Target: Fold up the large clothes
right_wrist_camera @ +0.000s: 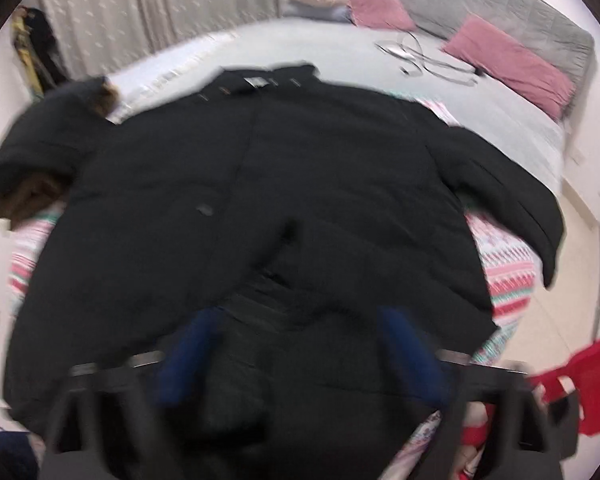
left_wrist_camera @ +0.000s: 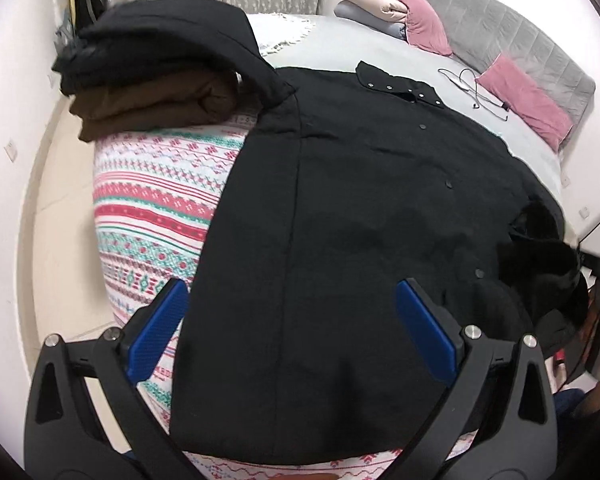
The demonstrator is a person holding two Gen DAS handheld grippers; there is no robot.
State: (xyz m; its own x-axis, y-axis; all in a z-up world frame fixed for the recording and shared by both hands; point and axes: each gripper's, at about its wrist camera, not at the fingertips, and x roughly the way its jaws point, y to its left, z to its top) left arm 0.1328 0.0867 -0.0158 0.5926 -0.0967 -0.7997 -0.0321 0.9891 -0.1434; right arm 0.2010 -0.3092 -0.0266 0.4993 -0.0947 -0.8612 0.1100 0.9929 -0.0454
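The black coat (left_wrist_camera: 360, 220) lies spread, front side up, on a patterned blanket (left_wrist_camera: 156, 200) at the foot of the bed (left_wrist_camera: 340, 36). Its collar (left_wrist_camera: 396, 84) with snap studs sits at 12 o'clock in the left wrist view, and its hem is at 6 o'clock, nearest the cameras. The long axis therefore runs from 6 to 12 o'clock, collar pointing toward the headboard (left_wrist_camera: 500, 36). The snap placket runs diagonally from the collar toward 4 o'clock in that view. One sleeve (right_wrist_camera: 520, 200) extends toward 3 o'clock in the right wrist view. The other sleeve (left_wrist_camera: 204, 40) drapes over a stack of folded garments (left_wrist_camera: 148, 100) at 10 o'clock in the left wrist view.

Step in hand: judged to be the opening of the fold, with both tools approaching the hem edge. No fold is made yet.

The left gripper (left_wrist_camera: 292, 328) hovers over the hem region with its jaws wide apart and nothing between them. The right gripper (right_wrist_camera: 300, 356) is motion-blurred; its blue pads stand on either side of a bunched ridge of dark fabric near the hem. Whether the pads press on that fabric cannot be determined from the blurred picture.

Next move, as a judgement:
1. Secure a firm hold on the hem or a side edge with each tool.
2. Bring the sleeves inward across the body first.
3. Note that the padded fabric is bulky and may slip from a shallow pinch.
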